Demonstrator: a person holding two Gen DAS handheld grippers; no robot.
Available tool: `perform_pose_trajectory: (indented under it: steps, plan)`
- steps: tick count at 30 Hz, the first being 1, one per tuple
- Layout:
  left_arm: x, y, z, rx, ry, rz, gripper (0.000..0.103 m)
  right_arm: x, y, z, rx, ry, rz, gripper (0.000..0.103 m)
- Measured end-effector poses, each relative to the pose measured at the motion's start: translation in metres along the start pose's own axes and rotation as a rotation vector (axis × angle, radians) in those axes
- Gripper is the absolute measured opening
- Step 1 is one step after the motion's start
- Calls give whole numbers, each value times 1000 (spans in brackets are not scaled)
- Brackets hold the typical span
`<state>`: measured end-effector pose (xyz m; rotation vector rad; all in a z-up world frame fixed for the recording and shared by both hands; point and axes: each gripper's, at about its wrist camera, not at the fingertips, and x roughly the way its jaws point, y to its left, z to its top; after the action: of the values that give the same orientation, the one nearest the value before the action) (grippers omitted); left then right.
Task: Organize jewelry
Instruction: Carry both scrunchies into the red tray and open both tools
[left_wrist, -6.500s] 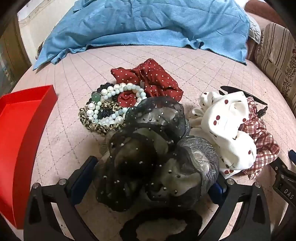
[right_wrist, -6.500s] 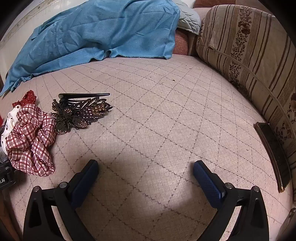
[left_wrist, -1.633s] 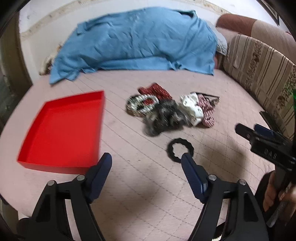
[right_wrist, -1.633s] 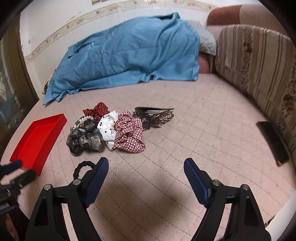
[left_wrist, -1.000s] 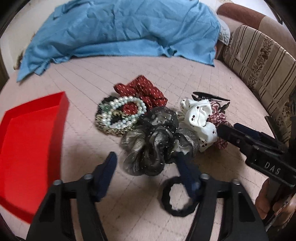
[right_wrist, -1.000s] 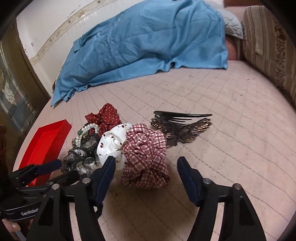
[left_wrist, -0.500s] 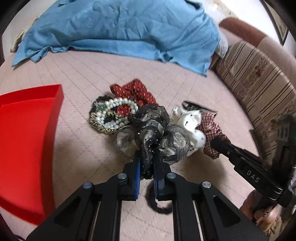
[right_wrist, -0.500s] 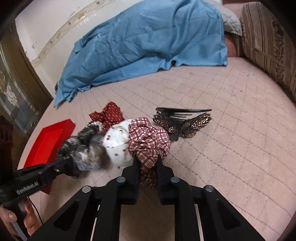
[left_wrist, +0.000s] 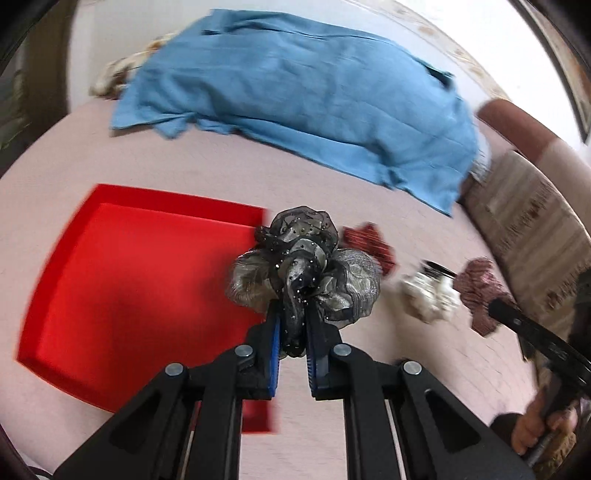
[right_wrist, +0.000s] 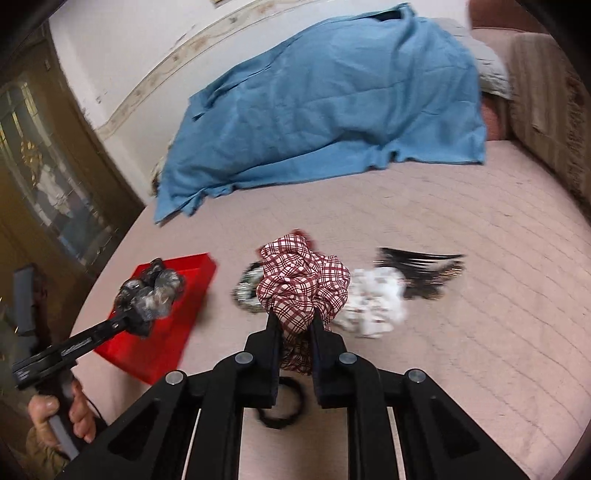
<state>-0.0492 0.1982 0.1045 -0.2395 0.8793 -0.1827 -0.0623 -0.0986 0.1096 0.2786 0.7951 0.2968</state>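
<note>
My left gripper (left_wrist: 292, 325) is shut on a black and grey sheer scrunchie (left_wrist: 303, 266), held in the air at the right edge of the red tray (left_wrist: 122, 280). My right gripper (right_wrist: 293, 325) is shut on a red plaid scrunchie (right_wrist: 303, 284), lifted above the bed. In the right wrist view the left gripper (right_wrist: 127, 319) hangs over the red tray (right_wrist: 166, 325) with the grey scrunchie (right_wrist: 151, 291). On the bed lie a white dotted scrunchie (right_wrist: 373, 299), a black hair clip (right_wrist: 424, 273), a bead bracelet pile (right_wrist: 247, 288) and a black ring hair tie (right_wrist: 284, 406).
A blue blanket (left_wrist: 295, 96) covers the far side of the pink quilted bed (right_wrist: 461, 332). A striped cushion (left_wrist: 535, 229) lines the right side. A dark red dotted scrunchie (left_wrist: 369, 243) lies behind the grey one. A hand (right_wrist: 59, 421) grips the left tool's handle.
Both grippers closed on scrunchies and lifted them. The left one swung left with the grey scrunchie toward the red tray. The right one rose with the plaid scrunchie.
</note>
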Motion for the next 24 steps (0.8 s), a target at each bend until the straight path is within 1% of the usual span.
perform_pose_trajectory:
  steps: [2,5,8,10,14,16,21,24]
  plan:
    - [1,23,7,-19,-10,57,11,12,18,2,-26,25,26,15]
    - [9,57,21,-58,-7,122,11,38,50,6,-66,80,80,15]
    - [18,85,31,-94,4,171,11,66,81,10,-102,130,117,15]
    - [27,100,38,-118,13,193,11,85,98,12,-126,153,124,15]
    - [49,132,53,-165,43,218,11,126,129,20,-160,198,143,15]
    - [56,142,56,-183,54,222,11,144,143,23,-178,216,147,15]
    - [63,158,58,-203,48,211,11,193,173,29,-216,259,141,15]
    - [63,163,61,-220,47,182,12,218,186,27,-245,283,118,16]
